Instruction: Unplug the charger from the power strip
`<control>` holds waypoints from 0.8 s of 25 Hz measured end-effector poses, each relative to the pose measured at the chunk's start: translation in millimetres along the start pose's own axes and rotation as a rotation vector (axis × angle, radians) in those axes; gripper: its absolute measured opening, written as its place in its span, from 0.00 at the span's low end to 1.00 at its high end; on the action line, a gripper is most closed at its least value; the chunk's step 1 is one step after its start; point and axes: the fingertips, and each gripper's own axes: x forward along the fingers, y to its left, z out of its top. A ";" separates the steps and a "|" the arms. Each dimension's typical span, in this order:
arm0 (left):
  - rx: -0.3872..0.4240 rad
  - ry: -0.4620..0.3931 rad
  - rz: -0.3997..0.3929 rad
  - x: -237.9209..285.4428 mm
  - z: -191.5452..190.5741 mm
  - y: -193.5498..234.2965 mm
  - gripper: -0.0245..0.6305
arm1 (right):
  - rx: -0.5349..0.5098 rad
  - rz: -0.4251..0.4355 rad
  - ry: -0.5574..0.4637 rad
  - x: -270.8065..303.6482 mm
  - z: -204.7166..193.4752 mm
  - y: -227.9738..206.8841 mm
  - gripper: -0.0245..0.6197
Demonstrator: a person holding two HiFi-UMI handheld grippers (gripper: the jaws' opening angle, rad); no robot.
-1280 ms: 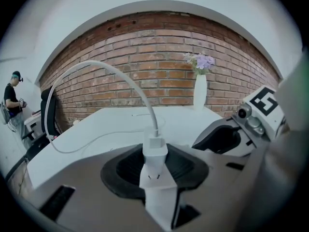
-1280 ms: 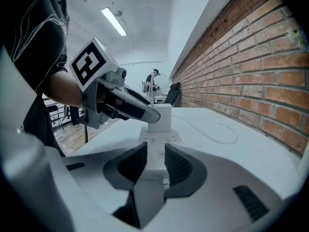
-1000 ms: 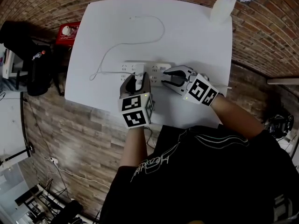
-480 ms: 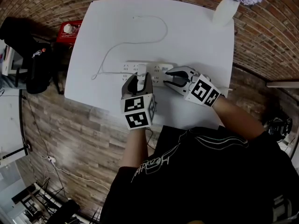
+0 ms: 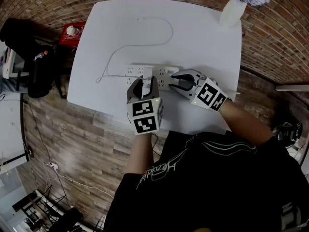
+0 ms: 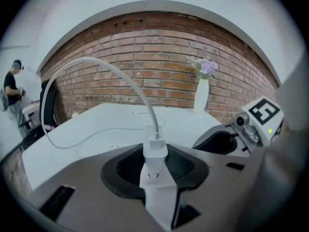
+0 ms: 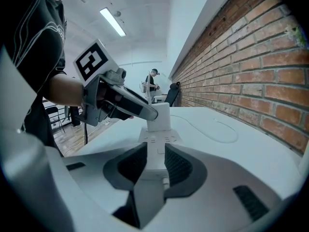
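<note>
A white power strip (image 5: 136, 70) lies on the white table (image 5: 203, 42) near its front edge. The white charger (image 5: 145, 76) stands on the strip, and my left gripper (image 5: 145, 80) is shut on it from the near side. In the left gripper view the charger (image 6: 154, 170) sits tight between the dark pads (image 6: 188, 166), its white cable (image 6: 120, 76) arching up and away. My right gripper (image 5: 173, 80) is shut on the strip's right end. In the right gripper view the strip (image 7: 155, 146) runs between the jaws, with the charger (image 7: 161, 116) upright beyond.
The cable (image 5: 164, 35) loops across the table's middle toward the back. A white vase with purple flowers (image 5: 232, 7) stands at the far right corner. A red box (image 5: 72, 32) and a dark chair (image 5: 29, 57) sit off the table's left side. Brick floor surrounds the table.
</note>
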 end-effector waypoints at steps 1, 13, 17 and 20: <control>-0.043 0.004 -0.012 -0.1 -0.9 2.7 0.24 | 0.001 0.001 0.001 0.6 -0.2 0.3 0.19; -0.044 -0.100 0.046 -21.1 30.1 15.1 0.24 | 0.004 -0.003 0.001 -0.5 -0.4 -0.7 0.19; -0.155 -0.153 -0.042 -35.9 51.9 23.7 0.24 | 0.007 -0.006 0.001 -0.9 -0.6 -1.5 0.19; -0.238 -0.172 -0.108 -49.5 56.5 22.3 0.24 | 0.026 -0.009 0.002 0.2 -1.0 -0.9 0.19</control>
